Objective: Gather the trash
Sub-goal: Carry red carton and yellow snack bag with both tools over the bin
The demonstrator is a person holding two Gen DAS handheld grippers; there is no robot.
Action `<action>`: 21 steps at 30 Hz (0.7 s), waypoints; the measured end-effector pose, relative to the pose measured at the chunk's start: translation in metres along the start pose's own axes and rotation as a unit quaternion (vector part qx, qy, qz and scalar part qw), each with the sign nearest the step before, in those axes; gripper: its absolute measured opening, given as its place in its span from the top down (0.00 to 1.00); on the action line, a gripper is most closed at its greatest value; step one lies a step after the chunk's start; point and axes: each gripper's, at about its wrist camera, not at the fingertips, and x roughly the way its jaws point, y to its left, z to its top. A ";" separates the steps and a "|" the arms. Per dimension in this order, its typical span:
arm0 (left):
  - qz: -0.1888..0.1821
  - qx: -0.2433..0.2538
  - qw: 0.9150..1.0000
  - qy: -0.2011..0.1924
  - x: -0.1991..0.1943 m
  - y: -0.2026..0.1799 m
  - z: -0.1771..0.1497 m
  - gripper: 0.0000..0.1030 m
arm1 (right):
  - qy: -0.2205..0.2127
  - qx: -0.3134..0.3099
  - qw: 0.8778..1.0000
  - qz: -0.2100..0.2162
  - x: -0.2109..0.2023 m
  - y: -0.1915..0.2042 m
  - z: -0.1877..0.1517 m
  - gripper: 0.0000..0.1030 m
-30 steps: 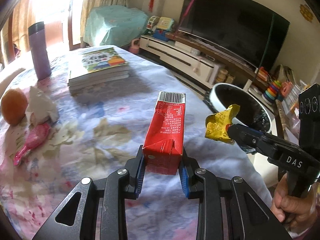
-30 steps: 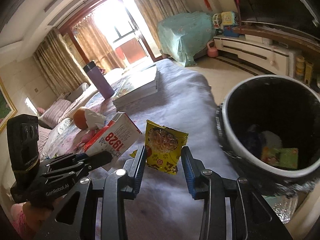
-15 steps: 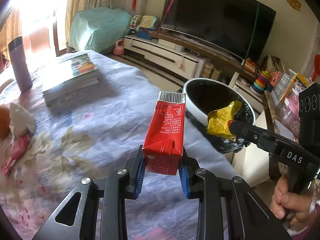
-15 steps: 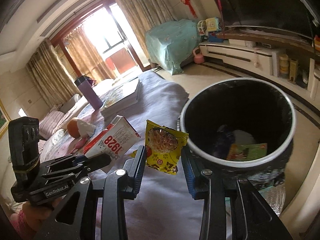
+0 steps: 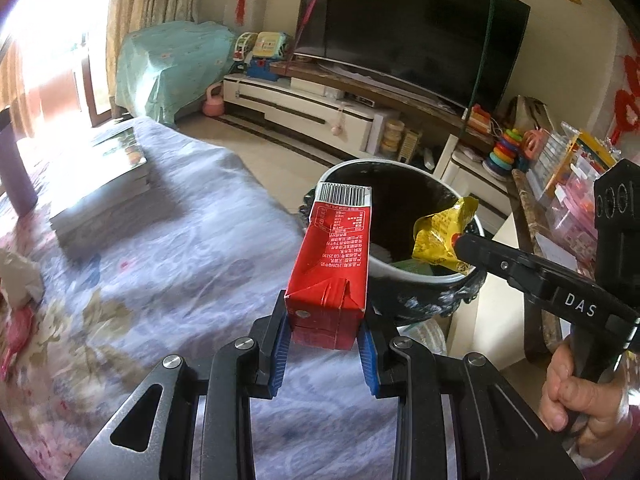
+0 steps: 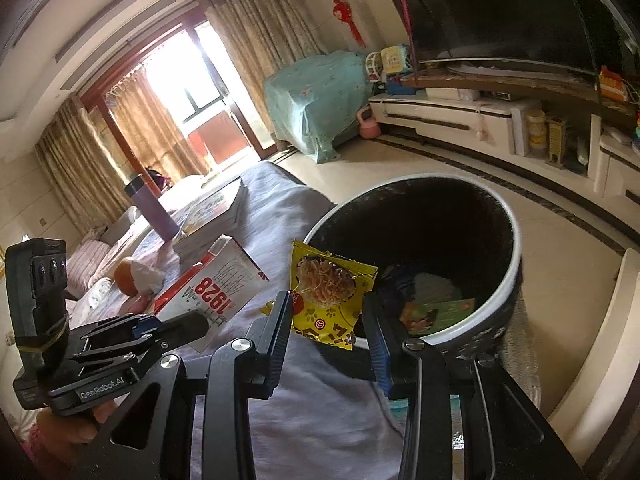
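My left gripper [image 5: 323,340] is shut on a red drink carton [image 5: 334,264] and holds it in the air at the near rim of the black trash bin [image 5: 420,276]. The carton also shows in the right wrist view [image 6: 218,292]. My right gripper [image 6: 326,328] is shut on a yellow snack wrapper [image 6: 326,292] just at the bin's left rim [image 6: 496,296]. In the left wrist view the wrapper [image 5: 444,232] hangs over the bin's mouth. Some litter lies in the bin.
The table has a lilac floral cloth [image 5: 160,264]. On it are a stack of books [image 5: 100,184], a purple flask [image 6: 152,208], an orange [image 6: 124,276] and crumpled tissue [image 5: 16,276]. A TV stand [image 5: 320,112] runs along the far wall.
Both grippers have swung right, off the table toward the bin. The carton and the wrapper now sit at the bin's rim, and the bin looks much nearer.
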 end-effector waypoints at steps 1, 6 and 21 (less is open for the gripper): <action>-0.001 0.002 1.000 0.000 0.001 -0.001 0.001 0.72 | 0.000 0.001 1.000 -0.002 0.000 -0.002 0.001 0.65; -0.004 0.013 1.000 0.004 0.008 -0.011 0.010 0.72 | -0.004 0.008 1.000 -0.011 -0.004 -0.015 0.004 0.65; -0.009 0.033 0.999 0.012 0.038 -0.030 0.036 0.72 | -0.005 0.017 0.999 -0.031 -0.004 -0.043 0.020 0.64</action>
